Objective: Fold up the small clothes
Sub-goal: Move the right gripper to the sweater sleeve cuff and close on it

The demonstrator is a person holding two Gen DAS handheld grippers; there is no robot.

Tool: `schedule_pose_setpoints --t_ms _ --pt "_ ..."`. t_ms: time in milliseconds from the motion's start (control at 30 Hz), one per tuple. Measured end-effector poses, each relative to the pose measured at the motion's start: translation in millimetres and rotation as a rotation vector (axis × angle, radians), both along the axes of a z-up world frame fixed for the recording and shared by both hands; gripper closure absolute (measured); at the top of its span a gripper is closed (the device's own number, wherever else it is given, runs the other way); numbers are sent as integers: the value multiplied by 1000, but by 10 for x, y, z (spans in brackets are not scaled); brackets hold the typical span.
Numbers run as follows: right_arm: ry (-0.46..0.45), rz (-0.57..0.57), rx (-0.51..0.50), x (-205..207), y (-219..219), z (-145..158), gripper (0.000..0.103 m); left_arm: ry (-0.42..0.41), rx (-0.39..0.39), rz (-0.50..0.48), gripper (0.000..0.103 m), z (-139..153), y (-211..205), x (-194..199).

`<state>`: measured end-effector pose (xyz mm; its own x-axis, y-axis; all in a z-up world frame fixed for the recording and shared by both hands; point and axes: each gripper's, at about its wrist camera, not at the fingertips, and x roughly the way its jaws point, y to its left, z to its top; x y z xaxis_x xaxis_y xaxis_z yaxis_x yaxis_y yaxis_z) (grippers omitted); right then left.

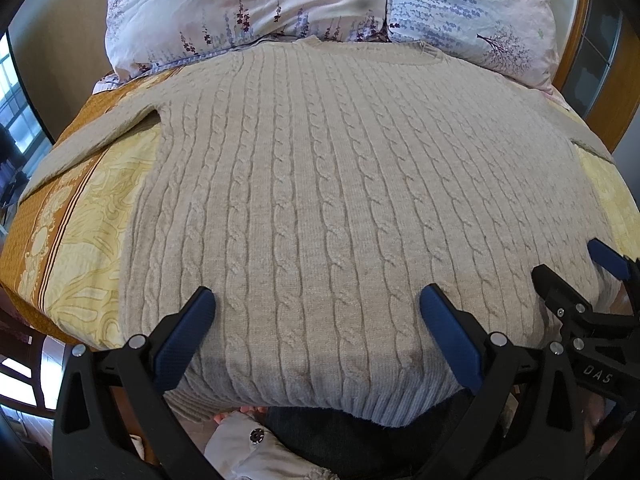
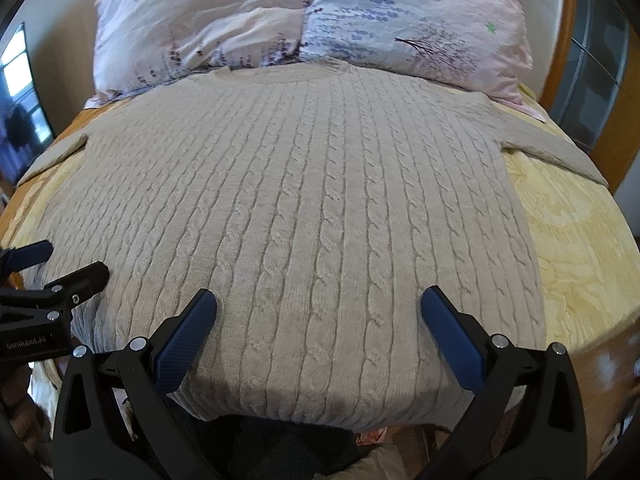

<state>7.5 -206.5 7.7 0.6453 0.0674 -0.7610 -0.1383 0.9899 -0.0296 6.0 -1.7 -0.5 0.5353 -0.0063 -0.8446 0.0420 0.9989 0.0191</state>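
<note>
A beige cable-knit sweater [image 1: 340, 184] lies flat on a bed, collar far, hem near, both sleeves spread out to the sides; it also shows in the right wrist view [image 2: 304, 208]. My left gripper [image 1: 318, 304] is open above the hem's left half, holding nothing. My right gripper [image 2: 319, 306] is open above the hem's right half, holding nothing. The right gripper shows at the right edge of the left wrist view [image 1: 576, 268], and the left gripper at the left edge of the right wrist view [image 2: 68, 264].
The bedspread [image 1: 88, 216] is yellow and orange with a pattern. A floral pillow [image 1: 320, 8] lies just behind the collar. A wooden headboard [image 1: 608, 92] stands at the right. The hem hangs over the bed's near edge, with dark cloth [image 1: 360, 440] below.
</note>
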Motion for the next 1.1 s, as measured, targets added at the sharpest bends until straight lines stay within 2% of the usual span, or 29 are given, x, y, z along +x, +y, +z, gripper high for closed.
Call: schedule_pose_setpoints --t_ms 167,267,333,467,567,667,733,833,933,1033,1100 --pt "-82 116 23 13 -61 -13 1 -7 5 -20 2 16 -11 31" --pt "-81 119 48 80 -135 -4 1 -21 15 -39 2 27 -26 83" --pt "-85 84 107 174 -281 49 1 -27 22 -55 2 42 -30 152" --pt "-110 -77 258 525 -919 305 2 -42 38 -83 2 90 -26 309" --pt "-110 -239 322 835 -1494 436 9 -77 38 -97 2 169 4 445" --pt "-61 -436 448 1175 -2184 424 27 -109 -7 -108 2 264 59 590" --pt "-37 -560 537 1327 -2603 345 47 -128 -36 -108 2 322 99 681" --pt "-11 -694 622 1476 -3036 202 51 -162 -81 -90 2 411 179 832" --pt "11 -789 690 1563 -3311 70 54 -201 -133 -68 2 472 273 947" --pt "2 -835 703 1607 -3442 23 59 -241 -191 -50 2 537 373 1047" --pt "-7 -852 708 1628 -3491 11 60 -244 -187 -41 2 559 387 1118"
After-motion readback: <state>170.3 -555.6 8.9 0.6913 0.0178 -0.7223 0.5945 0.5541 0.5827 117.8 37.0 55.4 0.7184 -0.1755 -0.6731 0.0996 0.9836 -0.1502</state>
